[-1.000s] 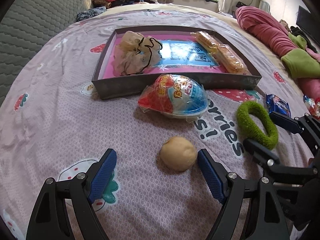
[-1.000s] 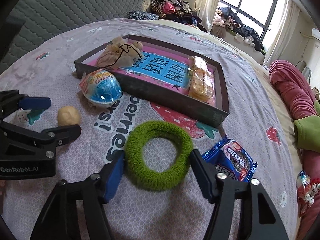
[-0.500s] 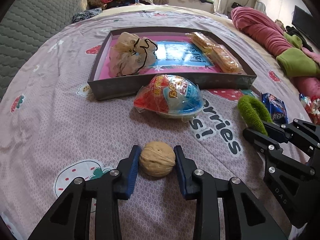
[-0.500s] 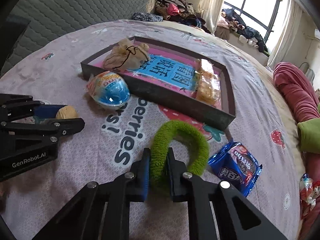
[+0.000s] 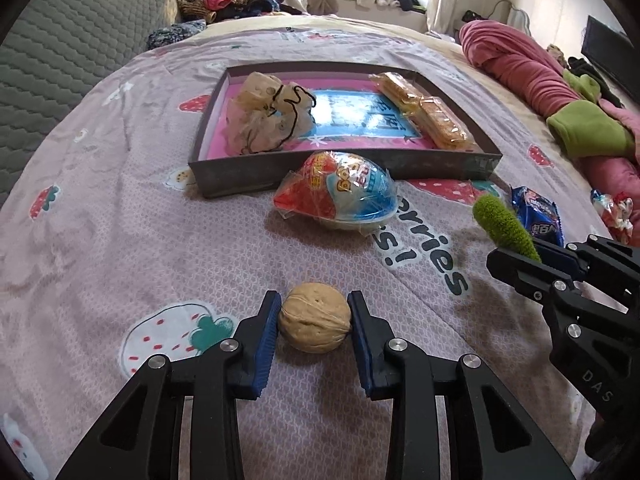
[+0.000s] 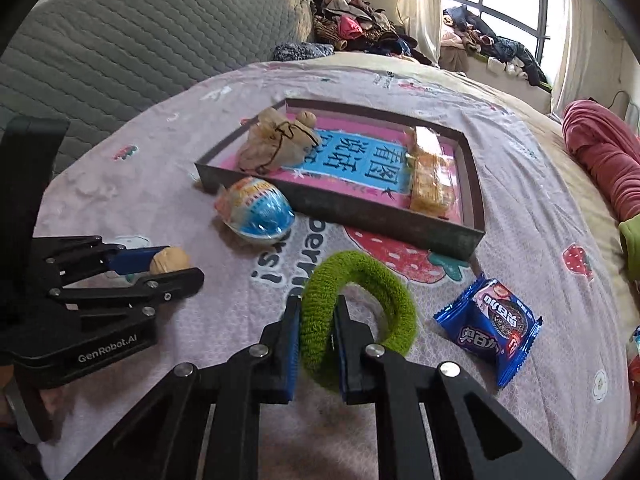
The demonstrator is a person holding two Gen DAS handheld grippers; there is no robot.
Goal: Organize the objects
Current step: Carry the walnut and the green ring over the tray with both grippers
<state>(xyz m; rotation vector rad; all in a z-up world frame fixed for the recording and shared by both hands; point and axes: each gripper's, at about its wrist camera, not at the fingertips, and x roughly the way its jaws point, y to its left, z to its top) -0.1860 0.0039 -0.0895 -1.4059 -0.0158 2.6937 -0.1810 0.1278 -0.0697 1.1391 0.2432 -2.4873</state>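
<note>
A walnut point(image 5: 314, 317) is gripped by the left gripper point(image 5: 313, 320) and a green ring point(image 6: 352, 312) by the right gripper point(image 6: 316, 344), both low over the bedspread point(image 5: 120, 240). A pouch point(image 5: 268, 116) and biscuits point(image 5: 424, 114) are already in the tray point(image 5: 340, 164); a toy egg point(image 5: 340, 196) and a cookie packet point(image 6: 490, 326) remain outside. A second ago both jaws were open around them.

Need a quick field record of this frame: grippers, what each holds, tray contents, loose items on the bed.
left gripper: jaws shut on the walnut, which sits on the bedsheet
right gripper: jaws shut on the green ring, pinching one side flat
tray: drawstring pouch at left, wrapped biscuits at right
loose on sheet: egg-shaped toy pack against the tray's near wall, blue cookie packet right of the ring
not yet in tray: walnut, ring, egg pack, cookie packet
</note>
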